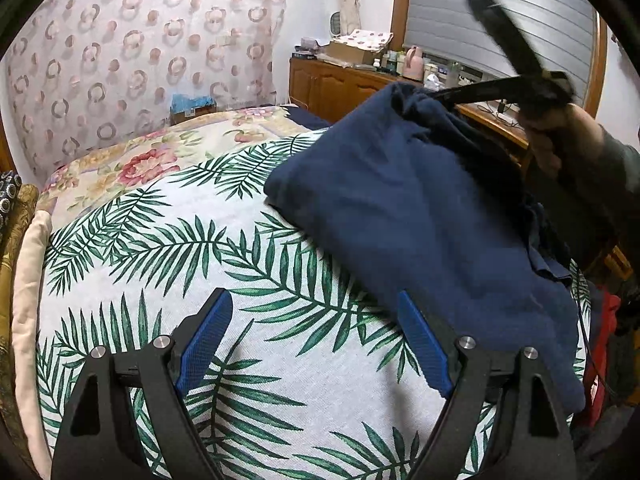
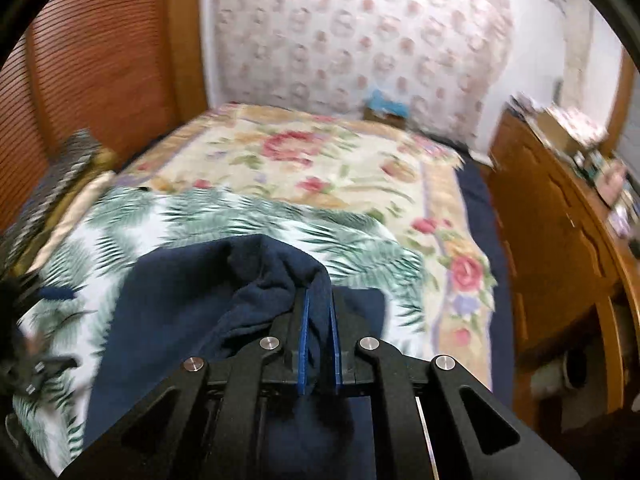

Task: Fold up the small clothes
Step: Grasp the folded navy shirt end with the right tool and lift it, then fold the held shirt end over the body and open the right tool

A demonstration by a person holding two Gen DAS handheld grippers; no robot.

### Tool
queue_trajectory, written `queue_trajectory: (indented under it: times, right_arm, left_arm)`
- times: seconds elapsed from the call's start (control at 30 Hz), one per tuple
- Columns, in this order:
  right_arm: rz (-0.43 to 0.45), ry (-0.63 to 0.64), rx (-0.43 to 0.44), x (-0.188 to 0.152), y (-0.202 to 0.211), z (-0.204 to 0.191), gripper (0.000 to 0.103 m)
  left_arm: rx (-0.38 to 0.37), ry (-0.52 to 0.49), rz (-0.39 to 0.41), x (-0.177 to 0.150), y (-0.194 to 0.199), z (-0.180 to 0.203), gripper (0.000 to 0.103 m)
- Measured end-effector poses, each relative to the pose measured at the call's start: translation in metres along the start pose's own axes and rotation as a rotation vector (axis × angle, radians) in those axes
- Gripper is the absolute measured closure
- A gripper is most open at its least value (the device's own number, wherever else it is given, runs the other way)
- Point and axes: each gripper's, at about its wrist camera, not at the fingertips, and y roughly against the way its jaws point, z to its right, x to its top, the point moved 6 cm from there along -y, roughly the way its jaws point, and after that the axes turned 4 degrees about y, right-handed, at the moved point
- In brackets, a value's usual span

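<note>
The left gripper (image 1: 316, 344) hovers with fingers apart over the leaf-print sheet (image 1: 280, 360). The right gripper (image 2: 319, 312) clamps the navy garment's (image 1: 400, 216) edge, lifting it; next, probably carry it across to fold.

The right wrist view is smeared by motion: the palm-leaf printed white sheet (image 2: 120, 216) and the floral cream bedspread (image 2: 320, 160) lose their edges, and the clutter on the brown wooden dresser (image 2: 560, 216) at right cannot be made out. At far left a dark blurred shape (image 2: 24, 344) is unreadable. The navy blue knit garment (image 2: 192, 304) runs under the gripper body at the bottom. In the left wrist view, the garment hides its own lower right corner behind the gripper's finger (image 1: 424, 344), and the small bottles on the dresser top (image 1: 400, 62) are too small to tell.
</note>
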Motion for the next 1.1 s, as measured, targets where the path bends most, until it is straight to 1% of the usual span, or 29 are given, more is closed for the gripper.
queue_trajectory:
  times: [0.03,0.07,0.1,0.17,0.23,0.27,0.3,0.37,0.43,0.5,0.6,0.7,0.77,0.83,0.87,0.93,0.97,1.07,1.1]
  right_arm:
    - [-0.031,-0.018,-0.001,-0.001,-0.011,0.005,0.092]
    - [-0.064,-0.03,0.002,-0.004,-0.021,0.008,0.081]
    - [-0.086,-0.044,-0.022,-0.006,-0.028,0.012,0.075]
    - [-0.09,-0.072,-0.095,-0.006,-0.031,0.02,0.058]
    - [-0.071,-0.101,-0.113,-0.007,-0.027,0.023,0.055]
    - [-0.061,-0.115,-0.127,-0.008,-0.022,0.023,0.055]
    - [-0.047,-0.114,-0.115,-0.009,-0.017,0.018,0.055]
    - [-0.019,-0.088,-0.043,-0.01,-0.01,0.001,0.055]
    - [-0.013,-0.071,0.032,-0.011,-0.008,-0.019,0.055]
    - [-0.037,-0.091,0.095,-0.011,-0.015,-0.032,0.055]
    - [-0.132,-0.151,0.167,-0.02,-0.043,-0.039,0.055]
    - [-0.184,-0.21,0.177,-0.024,-0.068,-0.033,0.055]
    - [-0.183,-0.252,0.196,-0.02,-0.079,-0.026,0.055]
    - [-0.152,-0.275,0.219,-0.015,-0.083,-0.019,0.057]
    - [-0.134,-0.278,0.219,-0.011,-0.082,-0.013,0.07]
    - [-0.089,-0.267,0.196,-0.008,-0.079,-0.006,0.082]
    - [-0.064,-0.26,0.164,-0.009,-0.066,0.005,0.082]
    - [-0.007,-0.263,0.06,-0.011,-0.049,0.024,0.082]
    - [0.007,-0.259,0.01,-0.013,-0.044,0.03,0.082]
  left_arm:
    - [0.0,-0.001,-0.001,-0.001,0.0,0.0,0.018]
    - [0.001,-0.002,-0.003,-0.001,0.0,0.001,0.018]
    - [0.002,-0.004,-0.005,-0.002,0.0,0.001,0.018]
    - [0.004,-0.004,-0.008,-0.003,0.0,0.0,0.018]
    - [0.006,-0.004,-0.012,-0.003,-0.001,0.0,0.018]
    - [0.006,-0.003,-0.012,-0.003,-0.001,0.0,0.018]
    - [0.006,-0.003,-0.012,-0.003,-0.002,0.001,0.018]
    - [0.008,-0.001,-0.013,-0.003,-0.002,0.001,0.018]
    - [0.007,0.0,-0.015,-0.003,-0.003,-0.001,0.018]
    - [0.007,0.0,-0.017,-0.004,-0.003,0.0,0.018]
    - [0.008,-0.002,-0.018,-0.004,-0.003,0.0,0.018]
    - [0.007,-0.001,-0.018,-0.004,-0.004,0.0,0.018]
    - [0.008,-0.002,-0.017,-0.004,-0.004,0.001,0.018]
    - [0.007,-0.001,-0.017,-0.004,-0.003,0.0,0.018]
    - [0.008,-0.001,-0.017,-0.004,-0.004,0.0,0.018]
    - [0.007,-0.002,-0.017,-0.004,-0.004,0.0,0.018]
    - [0.008,-0.003,-0.017,-0.004,-0.004,0.001,0.018]
    - [0.009,-0.006,-0.019,-0.004,-0.004,0.0,0.018]
    - [0.01,-0.008,-0.019,-0.004,-0.004,0.0,0.018]
